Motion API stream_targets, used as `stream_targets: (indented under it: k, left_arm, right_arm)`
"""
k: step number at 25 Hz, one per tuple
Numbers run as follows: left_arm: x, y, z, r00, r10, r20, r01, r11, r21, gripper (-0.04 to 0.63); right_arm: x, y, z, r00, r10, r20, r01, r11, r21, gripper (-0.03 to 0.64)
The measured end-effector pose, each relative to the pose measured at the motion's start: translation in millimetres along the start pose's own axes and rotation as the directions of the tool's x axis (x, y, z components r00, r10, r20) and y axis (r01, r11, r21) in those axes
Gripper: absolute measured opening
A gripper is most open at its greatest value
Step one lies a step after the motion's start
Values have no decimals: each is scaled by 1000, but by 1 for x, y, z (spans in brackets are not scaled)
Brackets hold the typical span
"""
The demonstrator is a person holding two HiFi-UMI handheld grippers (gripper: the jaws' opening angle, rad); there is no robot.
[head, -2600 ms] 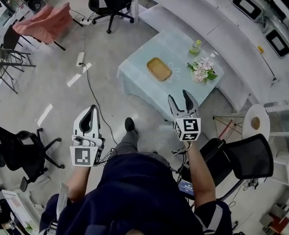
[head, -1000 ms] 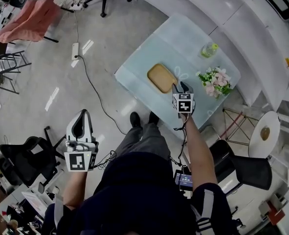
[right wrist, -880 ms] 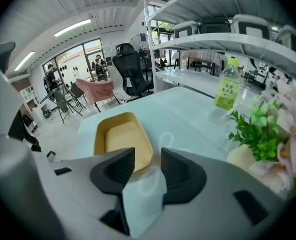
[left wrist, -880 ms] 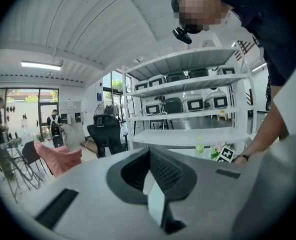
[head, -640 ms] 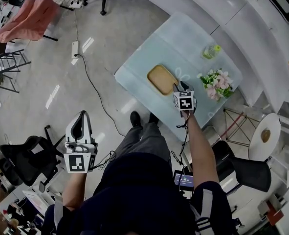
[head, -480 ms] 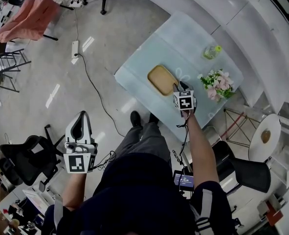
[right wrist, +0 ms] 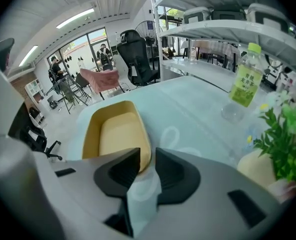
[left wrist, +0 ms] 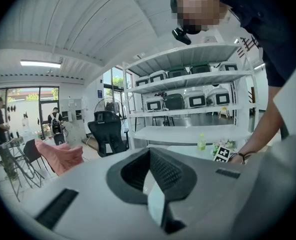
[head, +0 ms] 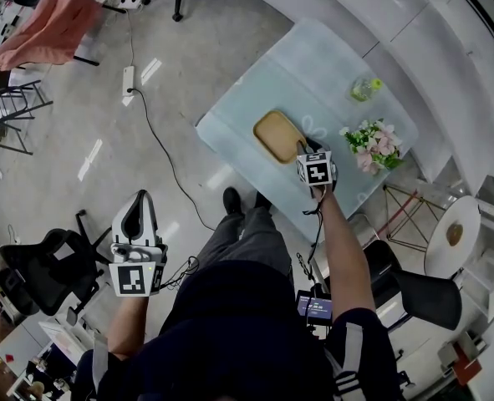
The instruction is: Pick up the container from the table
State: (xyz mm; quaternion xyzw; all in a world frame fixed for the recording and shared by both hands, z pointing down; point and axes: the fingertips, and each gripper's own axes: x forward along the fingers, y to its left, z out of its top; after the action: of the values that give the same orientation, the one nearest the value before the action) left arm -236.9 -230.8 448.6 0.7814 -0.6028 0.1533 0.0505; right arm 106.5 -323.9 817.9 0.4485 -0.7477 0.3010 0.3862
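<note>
A shallow yellow container (head: 277, 134) lies on the pale blue table (head: 255, 82), close to its near edge. My right gripper (head: 303, 147) points steeply down at the container's near right rim. In the right gripper view the container (right wrist: 115, 134) fills the left middle, and its rim corner stands between the jaws of the right gripper (right wrist: 146, 154). The jaws are closing, with a thin gap still showing beside the rim. My left gripper (head: 142, 195) hangs over the floor far left of the table, shut and empty; in its own view the left gripper (left wrist: 149, 150) points across the room.
A clear bottle (head: 364, 88) with a yellow-green label and a flower pot (head: 370, 144) stand on the table's right part; the bottle (right wrist: 245, 84) and flowers (right wrist: 283, 129) rise right of my jaws. White shelves (head: 380, 23) lie behind. Black chairs (head: 50, 266) (head: 414, 295) and a floor cable (head: 159, 153) are nearby.
The person has walked up to the table. My right gripper has come down onto the container's near rim and its jaws have narrowed. The left gripper has stayed put.
</note>
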Motion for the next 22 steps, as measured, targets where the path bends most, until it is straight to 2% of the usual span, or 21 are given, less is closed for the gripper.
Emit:
stream_targets:
  k: [7, 11, 15, 22]
  left_arm:
    - [1, 1, -1, 1000, 4, -9, -5, 1000, -9, 3]
    - [0, 3, -6, 1000, -5, -4, 5, 1000, 29, 3]
    - [3, 3, -4, 1000, 13, -17, -13, 1000, -16, 3]
    - [1, 3, -5, 1000, 16, -16, -16, 1000, -12, 3]
  right_arm:
    - [3, 0, -1, 1000, -15, -22, 14, 1000, -25, 52]
    - [1, -2, 2, 999, -29, -32, 28, 998, -51, 38]
    - [1, -2, 1, 999, -39, -38, 36, 997, -63, 37]
    - [0, 1, 1, 998, -47, -49, 44, 997, -70, 26]
